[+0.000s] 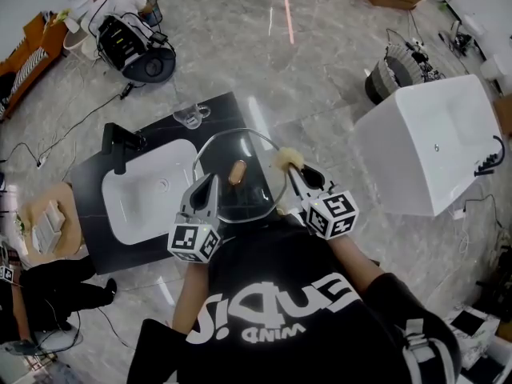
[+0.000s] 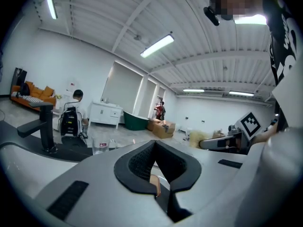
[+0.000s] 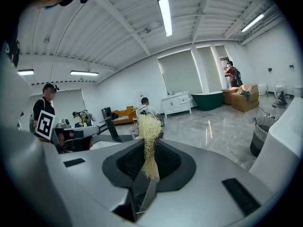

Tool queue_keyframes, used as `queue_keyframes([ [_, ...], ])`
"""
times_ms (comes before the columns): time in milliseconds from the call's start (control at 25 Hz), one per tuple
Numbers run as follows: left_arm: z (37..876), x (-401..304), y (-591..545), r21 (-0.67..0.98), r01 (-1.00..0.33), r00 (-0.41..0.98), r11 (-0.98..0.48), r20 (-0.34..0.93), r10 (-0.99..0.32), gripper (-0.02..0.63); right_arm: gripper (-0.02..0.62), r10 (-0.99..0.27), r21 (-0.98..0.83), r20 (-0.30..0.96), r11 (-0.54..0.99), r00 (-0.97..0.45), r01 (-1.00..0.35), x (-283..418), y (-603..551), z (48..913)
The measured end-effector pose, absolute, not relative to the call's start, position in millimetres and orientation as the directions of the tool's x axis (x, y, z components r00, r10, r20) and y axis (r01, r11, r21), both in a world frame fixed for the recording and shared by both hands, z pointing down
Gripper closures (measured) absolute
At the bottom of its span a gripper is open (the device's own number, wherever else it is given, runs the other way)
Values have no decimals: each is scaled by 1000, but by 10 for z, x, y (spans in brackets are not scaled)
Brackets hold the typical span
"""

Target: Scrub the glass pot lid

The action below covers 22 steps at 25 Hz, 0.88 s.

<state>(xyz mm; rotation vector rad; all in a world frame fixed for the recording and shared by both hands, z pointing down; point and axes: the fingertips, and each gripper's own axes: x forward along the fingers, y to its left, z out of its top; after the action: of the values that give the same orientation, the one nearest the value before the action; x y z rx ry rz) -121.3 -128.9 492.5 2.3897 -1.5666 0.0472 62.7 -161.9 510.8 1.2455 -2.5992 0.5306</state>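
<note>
Only in the head view is the whole glass pot lid (image 1: pixel 250 194) seen, held up just beside the white sink (image 1: pixel 136 206), above the dark tabletop (image 1: pixel 90 184). In the left gripper view only its brown knob (image 2: pixel 153 183) is seen. The jaws of the left gripper (image 1: pixel 210 184) are shut tight on the lid's rim. The jaws of the right gripper (image 1: pixel 294 170) are shut on a yellow scrubber (image 3: pixel 149 126), which is held at the lid's far rim. A glass mug (image 1: pixel 190 116) is seen behind the sink. Its small label cannot be read.
</note>
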Motion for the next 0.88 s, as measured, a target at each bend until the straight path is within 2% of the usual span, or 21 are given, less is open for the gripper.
queue_keyframes([
  [880, 5024, -1303, -1317, 228, -928, 346, -294, 232, -909, 592, 548, -683, -204, 295, 638, -668, -742, 463, -1527, 4966],
])
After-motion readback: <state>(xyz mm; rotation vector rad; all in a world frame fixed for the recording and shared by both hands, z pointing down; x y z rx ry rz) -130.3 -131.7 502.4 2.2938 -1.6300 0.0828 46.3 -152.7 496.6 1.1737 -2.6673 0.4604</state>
